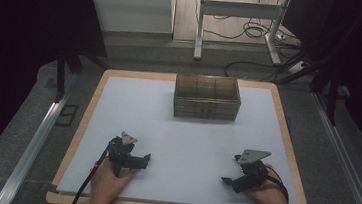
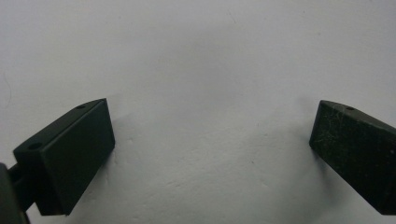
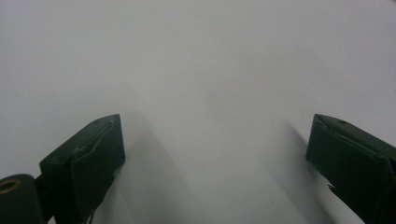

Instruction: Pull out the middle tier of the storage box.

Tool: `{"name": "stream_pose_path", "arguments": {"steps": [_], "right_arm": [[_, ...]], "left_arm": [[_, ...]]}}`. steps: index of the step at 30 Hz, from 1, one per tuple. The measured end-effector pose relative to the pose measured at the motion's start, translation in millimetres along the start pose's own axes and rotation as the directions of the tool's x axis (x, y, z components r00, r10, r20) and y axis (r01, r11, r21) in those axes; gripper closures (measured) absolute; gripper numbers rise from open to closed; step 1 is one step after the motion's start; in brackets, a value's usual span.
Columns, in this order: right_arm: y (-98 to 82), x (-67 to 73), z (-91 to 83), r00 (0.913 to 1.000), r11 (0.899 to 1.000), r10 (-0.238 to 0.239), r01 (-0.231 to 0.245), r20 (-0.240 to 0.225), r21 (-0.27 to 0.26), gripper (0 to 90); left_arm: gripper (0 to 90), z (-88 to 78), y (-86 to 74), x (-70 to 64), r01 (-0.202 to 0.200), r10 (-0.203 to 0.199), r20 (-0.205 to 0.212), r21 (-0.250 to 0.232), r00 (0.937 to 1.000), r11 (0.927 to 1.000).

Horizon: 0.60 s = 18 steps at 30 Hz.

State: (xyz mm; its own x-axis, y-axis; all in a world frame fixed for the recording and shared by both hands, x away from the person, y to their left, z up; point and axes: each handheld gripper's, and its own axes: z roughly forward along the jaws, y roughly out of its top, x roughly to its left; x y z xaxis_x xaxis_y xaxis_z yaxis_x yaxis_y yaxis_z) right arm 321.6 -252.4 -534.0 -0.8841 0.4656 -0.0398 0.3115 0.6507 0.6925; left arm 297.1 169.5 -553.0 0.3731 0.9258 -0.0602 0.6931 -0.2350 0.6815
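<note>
A brownish see-through box (image 1: 207, 97) with small drawers and inner compartments stands at the far middle of the white table sheet (image 1: 181, 132). My left gripper (image 1: 139, 161) rests low on the sheet near the front left, held by a hand, jaws wide apart and empty. In the left gripper view its two black fingers (image 2: 70, 154) frame bare white sheet, the left gripper (image 2: 210, 135) open. My right gripper (image 1: 229, 181) sits near the front right, pointing left, also open. In the right gripper view the right gripper (image 3: 215, 144) shows nothing between its fingers (image 3: 88, 163).
The sheet lies on a wooden board (image 1: 286, 137) with a narrow exposed rim. Metal rails (image 1: 35, 138) run along both sides. Beyond the far edge stand a white desk frame (image 1: 237, 17) and floor cables (image 1: 248, 30). Dark stand legs (image 1: 60, 78) rise at the left.
</note>
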Motion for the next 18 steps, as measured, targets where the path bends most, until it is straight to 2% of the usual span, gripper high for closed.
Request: {"name": "stream_pose_path", "arguments": {"steps": [18], "right_arm": [[0.3, -0.1, -0.3, 1.0000, 1.000, 0.001, -0.001, -0.001, 0.000, 4.4]], "left_arm": [[0.0, 0.0, 0.0, 0.0, 0.000, 0.000, 0.000, 0.000, 1.0000, 1.0000]]}}
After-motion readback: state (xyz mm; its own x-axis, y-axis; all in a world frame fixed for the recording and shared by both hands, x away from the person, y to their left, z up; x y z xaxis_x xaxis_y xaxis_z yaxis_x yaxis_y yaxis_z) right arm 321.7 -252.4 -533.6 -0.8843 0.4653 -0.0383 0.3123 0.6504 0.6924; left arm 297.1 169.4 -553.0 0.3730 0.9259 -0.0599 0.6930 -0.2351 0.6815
